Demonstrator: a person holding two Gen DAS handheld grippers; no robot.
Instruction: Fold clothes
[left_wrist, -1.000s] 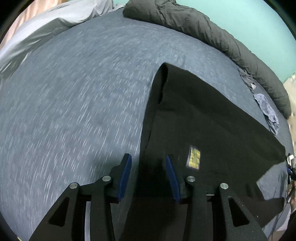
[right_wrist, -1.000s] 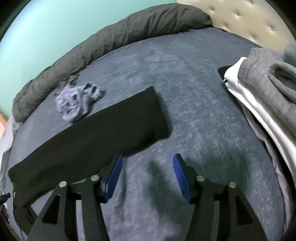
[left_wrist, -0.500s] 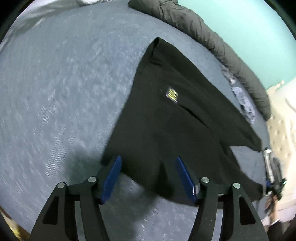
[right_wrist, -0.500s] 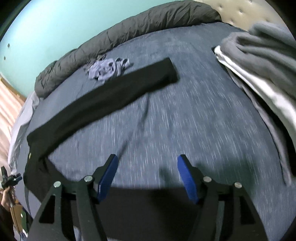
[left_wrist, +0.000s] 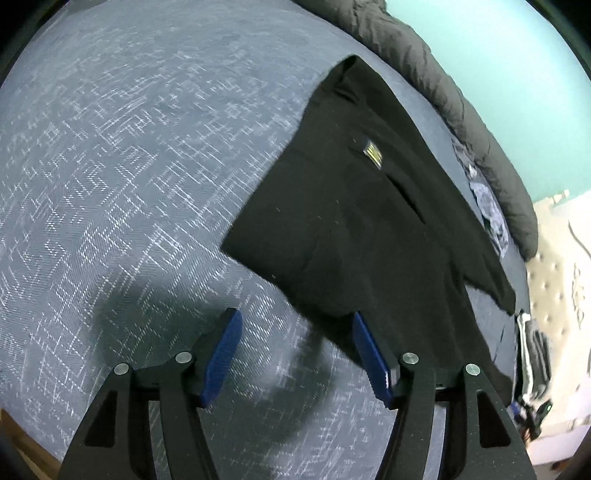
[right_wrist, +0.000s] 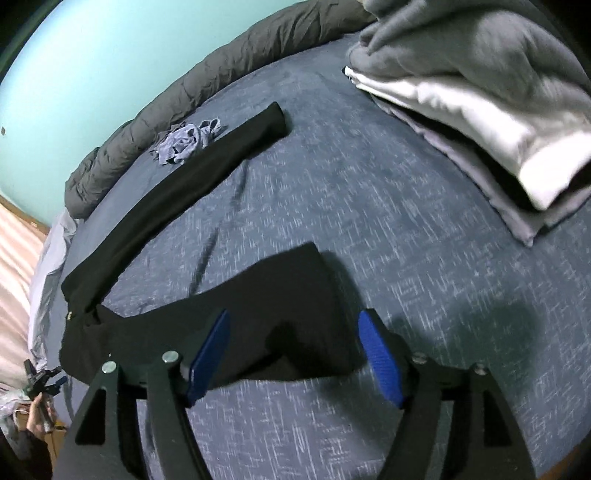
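Only label I can spot is a small yellow tag (left_wrist: 373, 154) on the black pants (left_wrist: 369, 221), too tiny to read. The pants lie flat on the blue-grey bedsheet (left_wrist: 129, 166), waist end near the left gripper (left_wrist: 295, 354), legs running long toward the far right. In the right view one leg stretches away to the far side; the other's cuff sits between the right gripper (right_wrist: 295, 354) pads. Both grippers are spread wide, holding nothing. Lots of bare sheet on the left; a folded clothes stack (right_wrist: 480, 92) crowds the right.

Both wrist views look down, close, sharing the black garment (left_wrist: 362, 206).
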